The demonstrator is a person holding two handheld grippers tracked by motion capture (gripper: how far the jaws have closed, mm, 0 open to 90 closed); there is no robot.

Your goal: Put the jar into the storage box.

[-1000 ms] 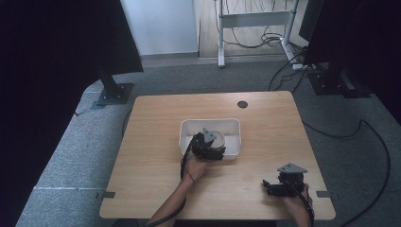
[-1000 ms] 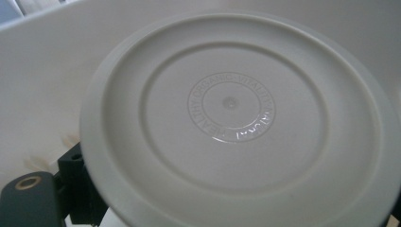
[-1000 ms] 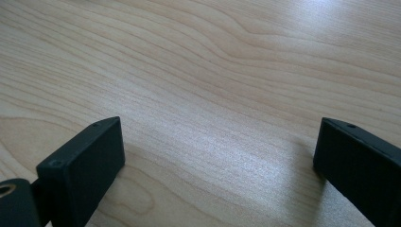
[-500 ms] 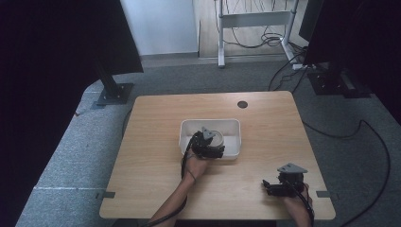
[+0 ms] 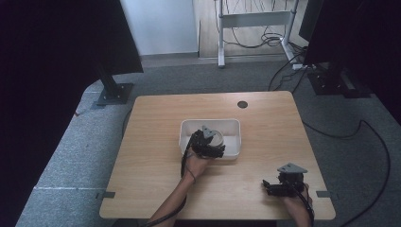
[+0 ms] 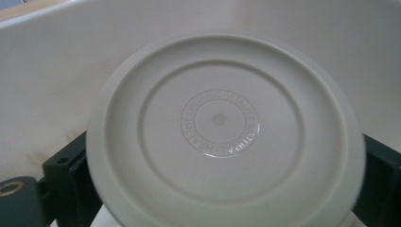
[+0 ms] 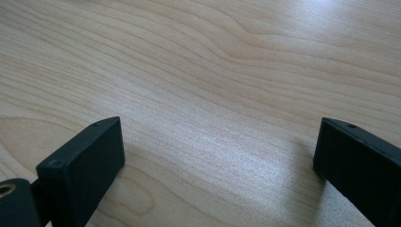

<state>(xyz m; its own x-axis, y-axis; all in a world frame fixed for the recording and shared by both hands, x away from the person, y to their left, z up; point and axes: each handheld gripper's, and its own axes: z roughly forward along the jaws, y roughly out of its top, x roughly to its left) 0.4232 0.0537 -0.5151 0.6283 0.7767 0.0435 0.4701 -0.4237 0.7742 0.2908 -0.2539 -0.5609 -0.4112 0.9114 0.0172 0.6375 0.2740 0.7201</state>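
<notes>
Two claws: one works and one waits.
Left claw (image 5: 211, 144): it hangs over the near left part of the white plastic rectangular tub (image 5: 232, 125) in the middle of the light wooden bench (image 5: 156, 142).
What it holds: a round cream plastic bowl (image 6: 226, 137), seen from its bottom side, with a ring of raised letters in the middle.
How it holds it: the two black jaws sit on either side of the bowl and press on its rim, so the claw is clamped on the bowl.
Why held that way: I think gripping the rim from both sides keeps the smooth bowl from slipping while it is over the tub.
Where the bowl is: inside the tub's walls in the left gripper view, with the white tub wall right behind it. I cannot tell if it touches the tub floor.
Right claw (image 5: 275, 187): it rests low by the near right corner of the bench, well apart from the tub.
Its jaws: they stand wide apart with nothing between them, just bare wood (image 7: 222, 94).
Why it is there: I think it stays out of the way so the left hand (image 5: 196, 165) has room.
Step in hand: it looks like the bowl is being put into the tub or taken out; I cannot tell which.
</notes>
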